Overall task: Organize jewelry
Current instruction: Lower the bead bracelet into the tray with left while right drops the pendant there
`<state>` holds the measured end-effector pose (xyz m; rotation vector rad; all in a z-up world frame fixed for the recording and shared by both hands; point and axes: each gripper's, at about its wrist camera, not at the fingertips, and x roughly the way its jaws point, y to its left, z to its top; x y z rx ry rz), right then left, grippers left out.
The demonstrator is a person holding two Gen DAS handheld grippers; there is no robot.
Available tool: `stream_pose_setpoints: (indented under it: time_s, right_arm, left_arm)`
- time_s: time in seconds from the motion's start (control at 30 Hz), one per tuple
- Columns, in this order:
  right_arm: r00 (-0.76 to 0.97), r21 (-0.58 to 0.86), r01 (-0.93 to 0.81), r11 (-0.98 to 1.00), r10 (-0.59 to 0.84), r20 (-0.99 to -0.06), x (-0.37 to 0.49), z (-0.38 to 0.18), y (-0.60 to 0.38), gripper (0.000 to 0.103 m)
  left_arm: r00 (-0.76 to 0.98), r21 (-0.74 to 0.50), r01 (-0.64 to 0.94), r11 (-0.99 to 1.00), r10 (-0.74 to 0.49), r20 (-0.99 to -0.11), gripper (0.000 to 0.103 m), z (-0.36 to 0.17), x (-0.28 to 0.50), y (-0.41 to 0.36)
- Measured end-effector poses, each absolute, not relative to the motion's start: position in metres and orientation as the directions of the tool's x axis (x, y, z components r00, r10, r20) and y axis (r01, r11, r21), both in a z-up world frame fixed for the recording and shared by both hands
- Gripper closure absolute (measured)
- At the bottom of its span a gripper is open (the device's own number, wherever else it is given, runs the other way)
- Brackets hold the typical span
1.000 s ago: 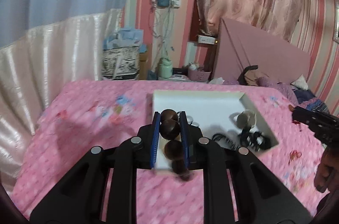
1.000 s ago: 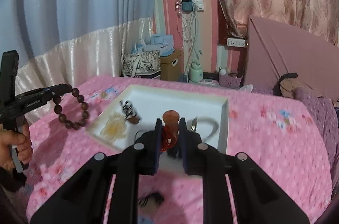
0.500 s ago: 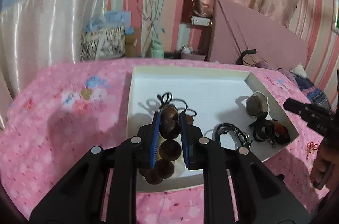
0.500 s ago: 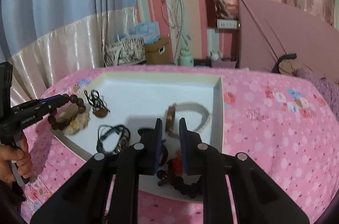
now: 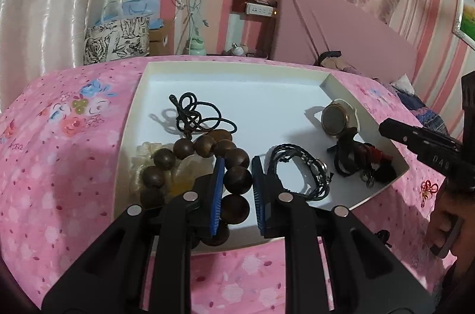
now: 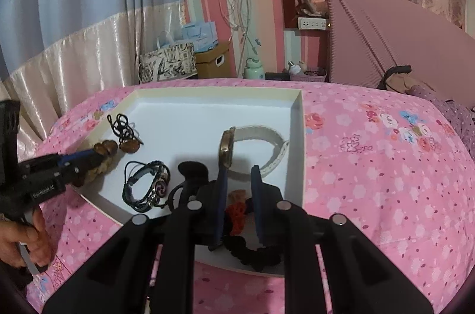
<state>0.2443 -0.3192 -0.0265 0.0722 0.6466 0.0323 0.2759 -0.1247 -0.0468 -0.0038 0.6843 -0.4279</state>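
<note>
A white tray (image 5: 225, 70) lies on the pink bedspread. My left gripper (image 5: 236, 165) is shut on a brown wooden bead bracelet (image 5: 237, 180), which rests low in the tray over a pale yellow flower piece (image 5: 181, 174). My right gripper (image 6: 239, 174) hovers over the tray's near corner, its jaws slightly apart with nothing between them. Below it lies a red and black beaded piece (image 6: 237, 213). A watch (image 6: 227, 147) with a white strap, a black cord bracelet (image 6: 145, 186) and a black cord pendant (image 5: 193, 112) also lie in the tray.
The tray's walls (image 6: 298, 135) stand up around the jewelry. A small red knot charm (image 5: 427, 189) lies on the bedspread to the right of the tray. A headboard (image 6: 386, 34), bags (image 6: 166, 61) and a bottle (image 6: 253, 69) stand beyond the bed.
My left gripper has carried the bead bracelet forward and down into the tray. My right gripper has let go of the red and black piece, which now lies in the tray's corner.
</note>
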Motion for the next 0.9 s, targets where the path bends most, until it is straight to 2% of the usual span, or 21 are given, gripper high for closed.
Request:
stream_pose_setpoints:
  time_s: [0.2, 0.23, 0.3, 0.33, 0.37, 0.8, 0.9]
  right_arm:
    - [0.795, 0.087, -0.003, 0.996, 0.055, -0.604, 0.244, -0.028, -0.322, 0.087]
    - [0.793, 0.09, -0.004, 0.996, 0.058, -0.607, 0.244, -0.029, -0.322, 0.087]
    - [0.791, 0.093, -0.005, 0.996, 0.061, -0.609, 0.244, -0.03, -0.322, 0.087]
    - [0.79, 0.093, -0.007, 0.996, 0.062, -0.61, 0.245, -0.03, -0.322, 0.087]
    - [0.79, 0.092, -0.006, 0.996, 0.062, -0.61, 0.245, -0.03, -0.322, 0.087]
    - [0.802, 0.058, 0.019, 0.998, 0.02, -0.597, 0.24, -0.023, -0.326, 0.086]
    - [0.806, 0.057, 0.029, 0.998, 0.01, -0.592, 0.238, -0.02, -0.33, 0.086]
  left_arm:
    - [0.683, -0.172, 0.368, 0.914, -0.391, -0.617, 0.085, -0.051, 0.28, -0.12]
    - [0.685, -0.166, 0.368, 0.915, -0.387, -0.617, 0.08, -0.051, 0.28, -0.12]
    - [0.7, -0.147, 0.362, 0.92, -0.373, -0.609, 0.06, -0.05, 0.277, -0.121]
    - [0.71, -0.138, 0.36, 0.923, -0.367, -0.601, 0.041, -0.049, 0.276, -0.121]
    - [0.717, -0.134, 0.358, 0.924, -0.364, -0.594, 0.033, -0.048, 0.275, -0.121]
    - [0.765, -0.094, 0.333, 0.938, -0.327, -0.555, 0.032, -0.037, 0.267, -0.118]
    - [0.775, -0.081, 0.312, 0.946, -0.303, -0.555, 0.029, -0.032, 0.263, -0.116]
